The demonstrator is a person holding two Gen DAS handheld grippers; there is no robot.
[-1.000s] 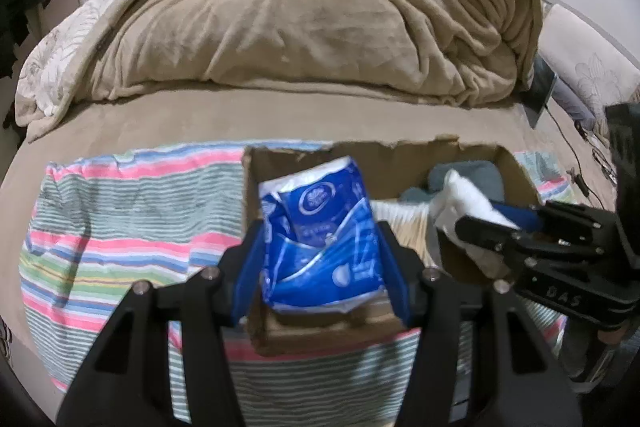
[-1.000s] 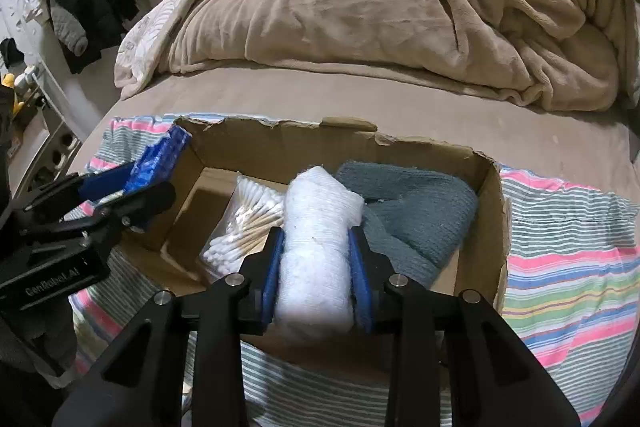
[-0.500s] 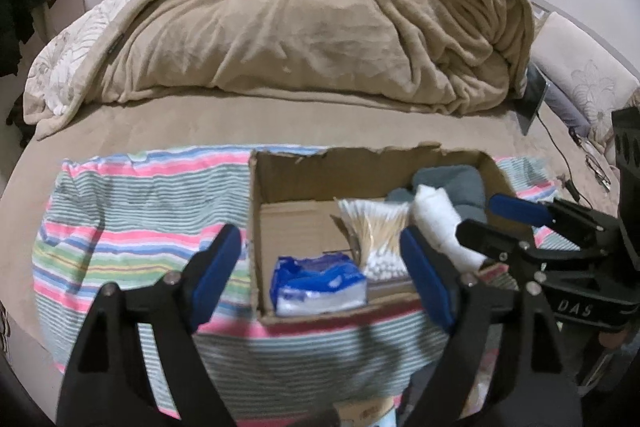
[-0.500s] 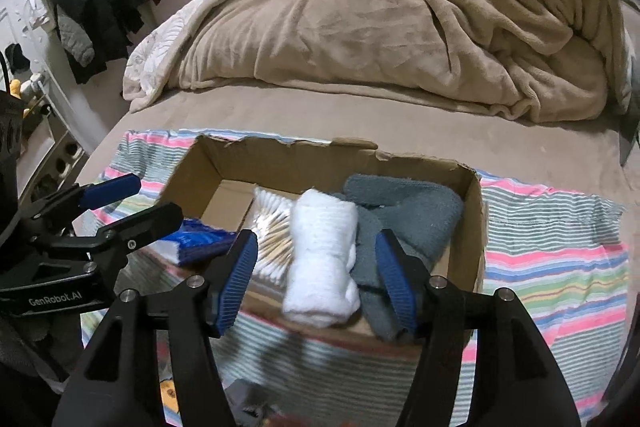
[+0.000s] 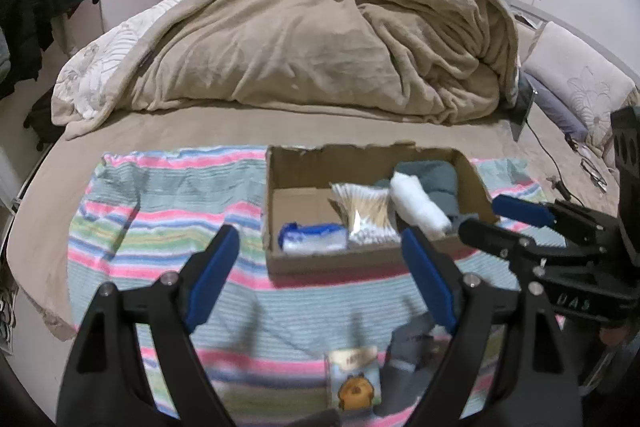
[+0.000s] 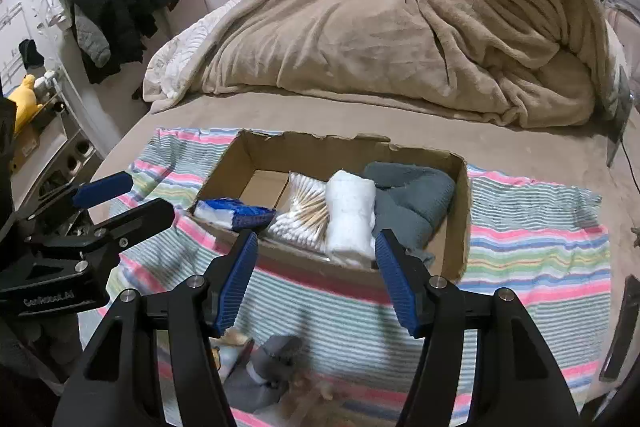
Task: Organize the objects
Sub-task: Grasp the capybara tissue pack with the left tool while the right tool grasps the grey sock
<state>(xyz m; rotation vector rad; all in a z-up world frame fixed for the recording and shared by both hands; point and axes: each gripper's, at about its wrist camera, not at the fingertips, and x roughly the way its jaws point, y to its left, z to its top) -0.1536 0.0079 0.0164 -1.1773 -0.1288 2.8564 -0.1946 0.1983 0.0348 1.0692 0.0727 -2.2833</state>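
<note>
Both grippers' jaws gape empty; left gripper [image 6: 120, 203] reads "GenRobot.AI", right gripper [image 5: 508, 217] "DAS".

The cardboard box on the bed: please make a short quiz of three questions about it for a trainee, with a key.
1. True or false: the blue tissue pack lies inside the cardboard box.
2. Which item lies directly between the cotton swabs and the grey towel?
A. a white rolled towel
B. a yellow toy
C. a black jacket
3. Fill in: the left gripper and the right gripper are both ____ and hold nothing.

Key: 1 true; 2 A, the white rolled towel; 3 open.
</note>
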